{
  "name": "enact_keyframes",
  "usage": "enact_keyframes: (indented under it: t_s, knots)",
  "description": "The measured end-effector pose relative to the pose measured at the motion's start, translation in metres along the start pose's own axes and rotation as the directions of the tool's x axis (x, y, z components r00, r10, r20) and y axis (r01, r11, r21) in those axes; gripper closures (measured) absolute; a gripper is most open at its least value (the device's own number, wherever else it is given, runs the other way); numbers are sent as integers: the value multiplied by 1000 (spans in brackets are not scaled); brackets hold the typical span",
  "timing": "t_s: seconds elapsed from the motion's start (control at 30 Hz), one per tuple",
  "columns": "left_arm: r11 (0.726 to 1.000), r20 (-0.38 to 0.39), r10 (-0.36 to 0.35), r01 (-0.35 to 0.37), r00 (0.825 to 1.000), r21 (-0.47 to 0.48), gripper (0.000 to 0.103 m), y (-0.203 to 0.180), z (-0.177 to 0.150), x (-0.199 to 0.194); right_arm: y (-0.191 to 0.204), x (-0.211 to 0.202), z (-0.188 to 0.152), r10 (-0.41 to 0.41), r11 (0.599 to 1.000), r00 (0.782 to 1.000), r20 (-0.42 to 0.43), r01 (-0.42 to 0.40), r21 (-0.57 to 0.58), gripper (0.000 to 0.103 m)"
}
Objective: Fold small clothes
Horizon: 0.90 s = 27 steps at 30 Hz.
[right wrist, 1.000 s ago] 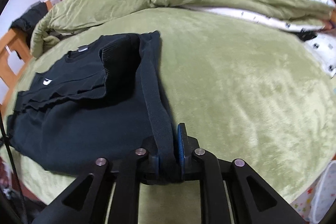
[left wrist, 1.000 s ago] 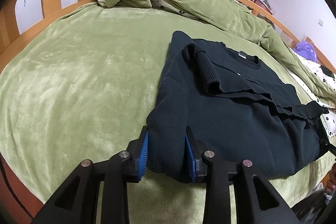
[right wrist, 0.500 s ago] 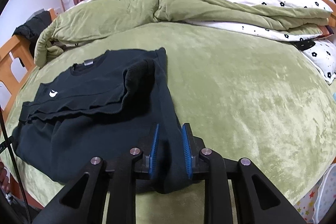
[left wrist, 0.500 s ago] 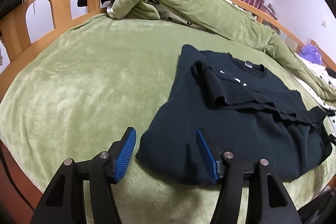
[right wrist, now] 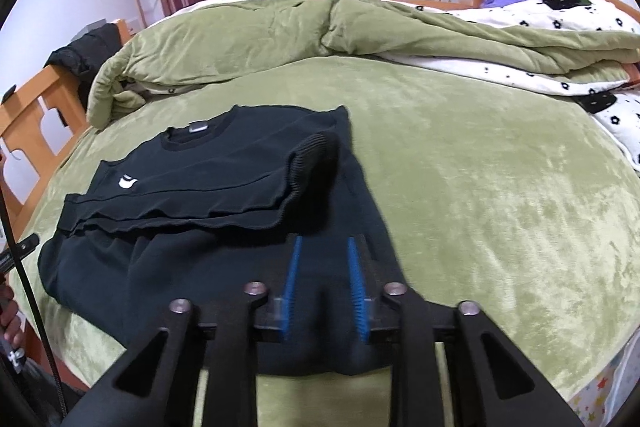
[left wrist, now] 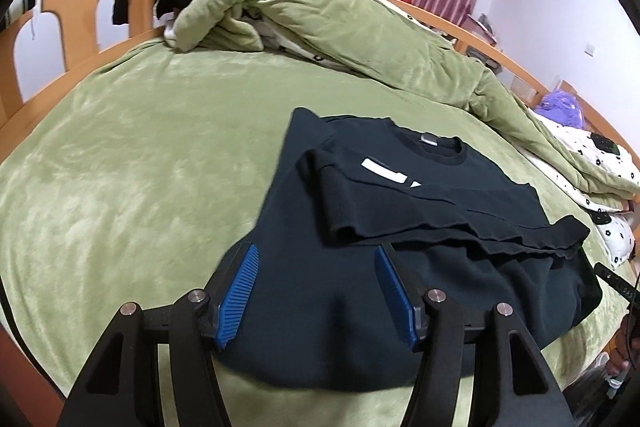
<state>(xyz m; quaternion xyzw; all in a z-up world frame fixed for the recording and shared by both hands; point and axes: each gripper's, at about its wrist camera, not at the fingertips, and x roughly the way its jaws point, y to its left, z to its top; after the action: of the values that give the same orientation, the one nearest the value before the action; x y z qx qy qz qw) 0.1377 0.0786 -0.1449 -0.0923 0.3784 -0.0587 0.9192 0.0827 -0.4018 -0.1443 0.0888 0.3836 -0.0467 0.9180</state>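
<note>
Black knit, a sweater (left wrist: 400,227) with both sleeves already laid across its chest, is spread on a green plush blanket (left wrist: 140,167), hem nearest the cameras. The left gripper (left wrist: 316,291) is held spread above the hem, nothing pinched. The right gripper (right wrist: 324,287) is seen closing, pads narrowly apart, apparently clear of the cloth. Both hem corners would best be pinched evenly and carried toward the far collar (left wrist: 432,147).

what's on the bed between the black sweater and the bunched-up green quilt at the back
Nothing: only bare green bedsheet lies between the black sweater and the bunched green quilt, clearest in the right wrist view.
</note>
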Motion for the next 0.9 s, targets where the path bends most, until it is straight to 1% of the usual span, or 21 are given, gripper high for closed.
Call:
enact_keyframes:
  t_s: [0.1, 0.23, 0.3, 0.4, 0.5, 0.57, 0.77, 0.83, 0.9]
  knots:
    - [1000, -23, -17, 17, 1000, 16, 45, -9, 2, 12, 7, 6, 1, 10, 1000, 1000, -12, -10, -18, 87]
    - [999, -61, -6, 8, 998, 43, 45, -18, -1, 31, 17, 22, 0, 52, 998, 997, -54, -54, -31, 87]
    - [999, -84, 10, -5, 996, 54, 45, -20, -3, 41, 21, 33, -1, 61, 997, 995, -81, -64, -33, 87]
    - [997, -100, 38, -30, 994, 77, 45, -24, -4, 54, 25, 55, -2, 44, 998, 992, -120, -50, -43, 87]
    - [993, -88, 59, -50, 994, 105, 45, -27, -1, 63, 29, 69, 3, 43, 998, 990, -133, -49, -43, 87]
    - [991, -87, 58, -47, 995, 121, 44, -29, 4, 69, 32, 77, 10, 57, 997, 989, -138, -63, -41, 87]
    - [996, -53, 14, -9, 998, 94, 45, -28, 33, 78, 40, 103, 43, 81, 996, 987, -138, -85, -19, 87]
    - [996, -40, 1, 3, 999, 90, 45, -29, 47, 86, 40, 110, 56, 97, 995, 986, -135, -99, -5, 87]
    - [996, -29, -1, 4, 1000, 92, 45, -30, 59, 95, 41, 120, 71, 97, 995, 986, -136, -98, 1, 87]
